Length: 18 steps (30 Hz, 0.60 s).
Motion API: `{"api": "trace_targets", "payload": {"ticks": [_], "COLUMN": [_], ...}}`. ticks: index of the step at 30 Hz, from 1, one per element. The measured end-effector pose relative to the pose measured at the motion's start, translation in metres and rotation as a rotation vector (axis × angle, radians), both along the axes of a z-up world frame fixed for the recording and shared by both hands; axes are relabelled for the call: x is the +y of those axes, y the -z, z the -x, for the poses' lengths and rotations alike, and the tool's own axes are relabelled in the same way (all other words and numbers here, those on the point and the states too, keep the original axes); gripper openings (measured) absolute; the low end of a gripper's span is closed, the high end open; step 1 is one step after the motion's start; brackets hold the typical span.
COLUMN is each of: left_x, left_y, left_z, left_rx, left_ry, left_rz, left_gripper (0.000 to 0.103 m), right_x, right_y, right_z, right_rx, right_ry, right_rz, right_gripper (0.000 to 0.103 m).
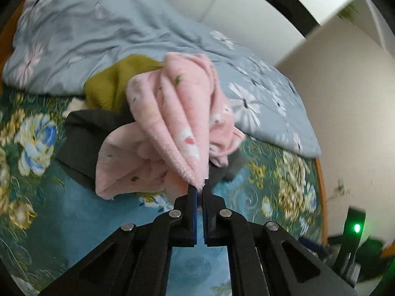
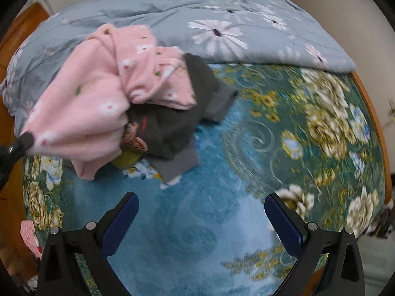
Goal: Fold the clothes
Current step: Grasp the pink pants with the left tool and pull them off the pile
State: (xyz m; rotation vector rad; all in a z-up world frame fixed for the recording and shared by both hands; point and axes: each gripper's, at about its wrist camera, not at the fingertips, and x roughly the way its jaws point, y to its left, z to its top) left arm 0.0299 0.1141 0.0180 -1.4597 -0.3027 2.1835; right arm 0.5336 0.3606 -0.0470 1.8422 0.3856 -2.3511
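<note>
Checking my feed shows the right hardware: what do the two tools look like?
Both match: the left tool and right tool have matte black angular linkage arms with triangular cutouts, silver round pivot pins, and ribbed blue pads lining the fingers. No cables or markings are visible.

Bare floral bedsheet (image 2: 222,222) ahead, clothes pile (image 2: 167,128) left, grey quilt (image 2: 222,12) behind.

- Pink garment (image 1: 172,113): soft pink with small white flowers, red dots and green specks.
- Dark garment (image 2: 170,125): charcoal grey with a small red mark.
- Olive cloth (image 1: 111,86): plain yellow-green.
- Bedspread (image 2: 197,222): teal-blue with cream, yellow and blue roses.
- Quilt (image 2: 246,19): grey-blue with white daisies.
- Fingers (image 2: 121,224): black with blue pads.
</note>
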Motion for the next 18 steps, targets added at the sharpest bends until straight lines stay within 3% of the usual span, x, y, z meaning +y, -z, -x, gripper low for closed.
{"api": "trace_targets", "payload": {"ticks": [9,14,18], "left_x": [0.079,0.149,0.211], "left_y": [-0.058,-0.079,-0.079], "left_z": [-0.058,-0.09,-0.132], "left_rx": [0.147,0.169,0.126], "left_ry": [0.16,0.2,0.241], "left_rz": [-0.028,-0.072,-0.101], "left_gripper": [0.002,0.002,0.002], "right_x": [0.086,0.137,0.189], "right_y": [-0.019,-0.027,-0.032], "right_z": [-0.012,-0.005,0.01], "right_rx": [0.014,0.017,0.006], "right_ry": [0.124,0.128,0.111], "right_rz": [0.09,0.122,0.115], "right_gripper": [0.103,0.103,0.103]}}
